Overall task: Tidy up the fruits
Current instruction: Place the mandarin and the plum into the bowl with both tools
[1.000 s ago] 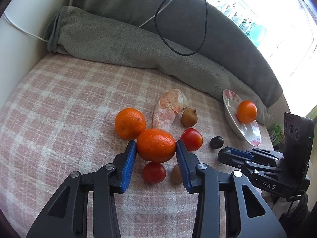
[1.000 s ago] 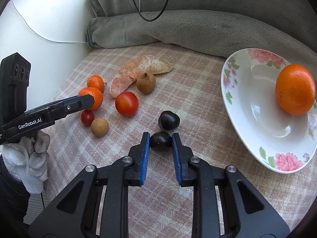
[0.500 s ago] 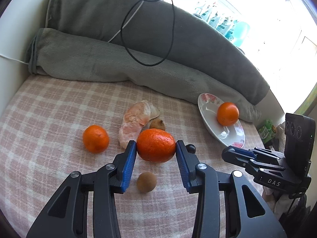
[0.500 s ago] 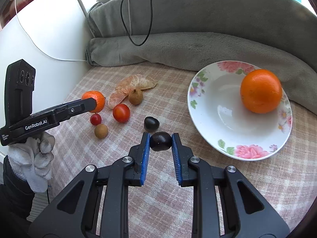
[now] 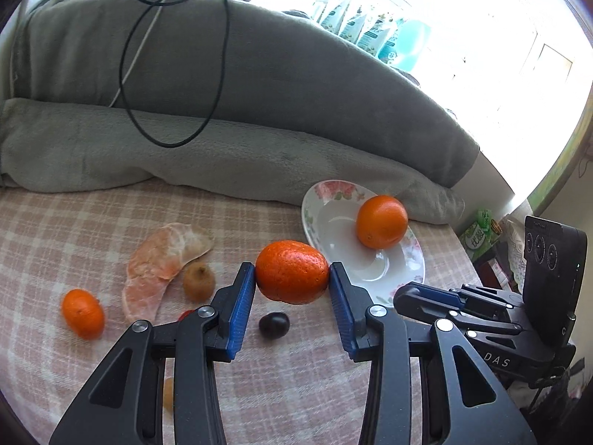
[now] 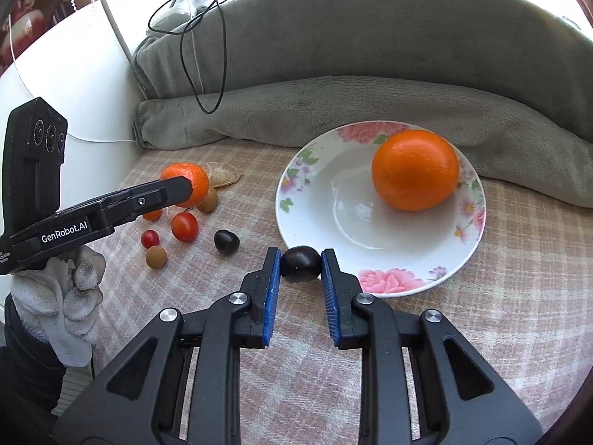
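Observation:
My left gripper (image 5: 292, 272) is shut on a tangerine (image 5: 291, 272) and holds it above the checked cloth, left of the flowered plate (image 5: 322, 222). An orange (image 5: 381, 221) lies in that plate. My right gripper (image 6: 299, 264) is shut on a dark grape (image 6: 300, 264), raised at the near left rim of the plate (image 6: 333, 200) with the orange (image 6: 415, 169). On the cloth lie a second dark grape (image 6: 226, 241), a tomato (image 6: 184, 226), a cherry tomato (image 6: 149, 238), a longan (image 6: 156, 257), a small tangerine (image 5: 82, 313) and peeled citrus segments (image 5: 163, 263).
A rolled grey blanket (image 5: 222, 148) with a black cable (image 5: 178, 74) runs along the back of the cloth. A white wall (image 6: 74, 104) stands at the left. A brown fruit (image 5: 199, 281) sits beside the segments. The right gripper's body (image 5: 500, 311) shows at right in the left wrist view.
Both grippers have risen and moved toward the plate with their fruit. The left has carried the tangerine rightward; the right has brought the grape to the plate's rim.

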{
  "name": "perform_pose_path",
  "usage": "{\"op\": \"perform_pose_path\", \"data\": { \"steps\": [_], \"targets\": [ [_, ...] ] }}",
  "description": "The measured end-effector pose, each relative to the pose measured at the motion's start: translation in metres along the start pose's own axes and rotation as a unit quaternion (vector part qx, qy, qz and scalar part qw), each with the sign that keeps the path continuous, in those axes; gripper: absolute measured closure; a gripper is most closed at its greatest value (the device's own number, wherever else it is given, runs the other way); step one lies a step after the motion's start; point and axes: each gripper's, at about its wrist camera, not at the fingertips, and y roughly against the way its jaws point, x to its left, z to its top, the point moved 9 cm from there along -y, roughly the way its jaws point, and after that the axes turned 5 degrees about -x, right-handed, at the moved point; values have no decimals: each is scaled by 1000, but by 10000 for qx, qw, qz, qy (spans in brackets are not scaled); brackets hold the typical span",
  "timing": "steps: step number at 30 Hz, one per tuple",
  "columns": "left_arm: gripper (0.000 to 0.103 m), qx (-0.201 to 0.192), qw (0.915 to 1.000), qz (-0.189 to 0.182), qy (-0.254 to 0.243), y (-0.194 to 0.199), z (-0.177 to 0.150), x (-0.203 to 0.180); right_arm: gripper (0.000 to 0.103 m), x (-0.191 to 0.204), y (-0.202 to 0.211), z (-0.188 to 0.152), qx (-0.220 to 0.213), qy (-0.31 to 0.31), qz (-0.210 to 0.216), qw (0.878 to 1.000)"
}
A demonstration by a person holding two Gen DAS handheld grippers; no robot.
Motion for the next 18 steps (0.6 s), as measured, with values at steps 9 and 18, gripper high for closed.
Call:
{"op": "perform_pose_path", "data": {
  "steps": [9,18],
  "targets": [
    [64,175,9997,-115,-156,-33,7,-23,80,-20,0,2,-49,-49,-93,9999],
    [64,279,9992,-148,-242,-50,9,-34,80,-28,-3,3,-62,-31,-138,9999]
  ]
}}
